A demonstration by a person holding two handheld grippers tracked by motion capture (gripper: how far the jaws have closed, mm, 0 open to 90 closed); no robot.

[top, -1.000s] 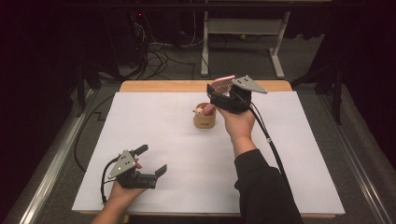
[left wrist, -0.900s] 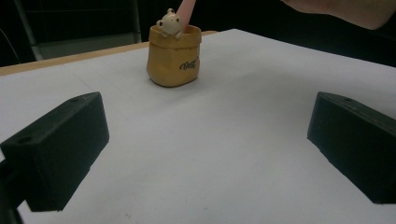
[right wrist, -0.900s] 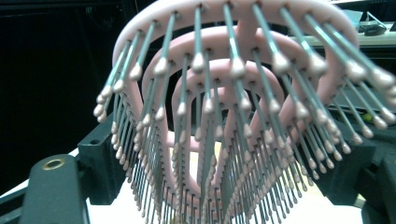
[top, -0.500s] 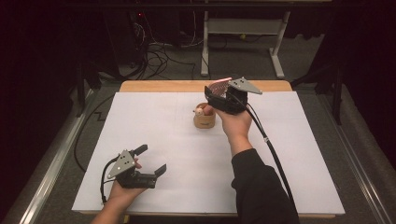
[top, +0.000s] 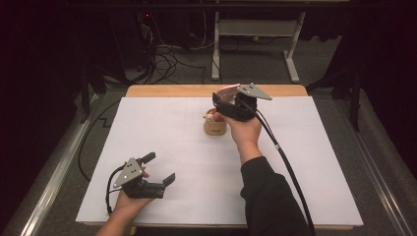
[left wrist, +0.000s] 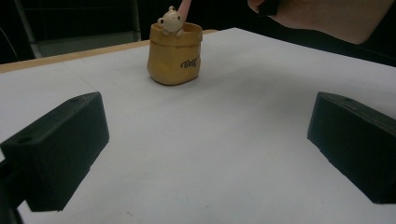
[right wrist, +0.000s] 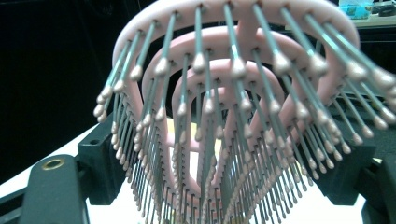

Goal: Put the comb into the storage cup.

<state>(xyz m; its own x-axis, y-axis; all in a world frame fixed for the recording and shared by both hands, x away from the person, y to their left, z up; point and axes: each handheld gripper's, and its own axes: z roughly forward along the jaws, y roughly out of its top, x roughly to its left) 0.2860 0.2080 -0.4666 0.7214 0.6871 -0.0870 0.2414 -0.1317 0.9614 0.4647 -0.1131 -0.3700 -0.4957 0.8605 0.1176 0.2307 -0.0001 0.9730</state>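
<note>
Pink hairbrush (right wrist: 233, 116) sits clamped in the right tongs (top: 227, 100), raised just above the yellow pot (top: 215, 125) on the white desk (top: 305, 162). Left tongs (top: 160, 169) rest wide open, empty.

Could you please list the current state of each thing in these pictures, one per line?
Pink hairbrush: held in the right tongs, its handle down in the holder.
Yellow holder: upright on the table.
Left tongs: open, holding nothing, near the table's front edge.
</note>
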